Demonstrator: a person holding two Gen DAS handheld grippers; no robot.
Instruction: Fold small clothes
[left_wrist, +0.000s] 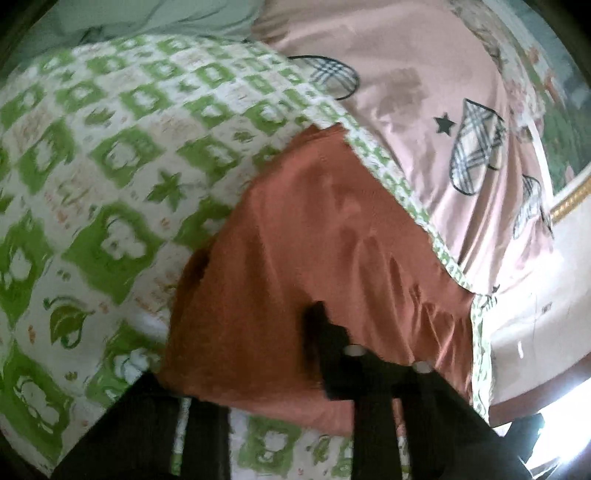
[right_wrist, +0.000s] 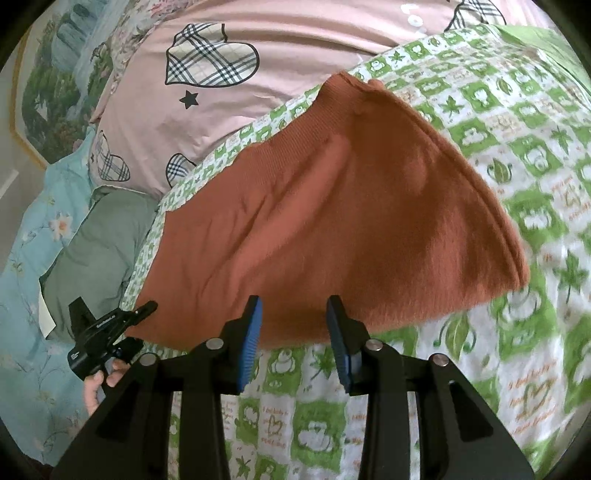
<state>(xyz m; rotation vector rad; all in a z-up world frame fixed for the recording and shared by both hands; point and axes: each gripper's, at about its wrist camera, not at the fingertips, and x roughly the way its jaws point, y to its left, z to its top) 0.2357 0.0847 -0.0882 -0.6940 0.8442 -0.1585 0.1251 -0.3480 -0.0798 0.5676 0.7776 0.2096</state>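
Right wrist view: right gripper (right_wrist: 294, 325) fingers wide, empty, straddling near hem of rust garment (right_wrist: 332, 221); long axis runs across. Left gripper (right_wrist: 142, 312) clamps its left corner.

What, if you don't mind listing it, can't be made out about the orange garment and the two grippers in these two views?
- Left gripper: in the left wrist view the orange garment covers its fingertips, so its grip is unclear; in the right wrist view it is small, at the garment's corner.
- What kind of garment: folds hide sleeves or legs in both views.
- Green patterned cloth: blurred print, left wrist view.
- Right gripper: open, off the garment.
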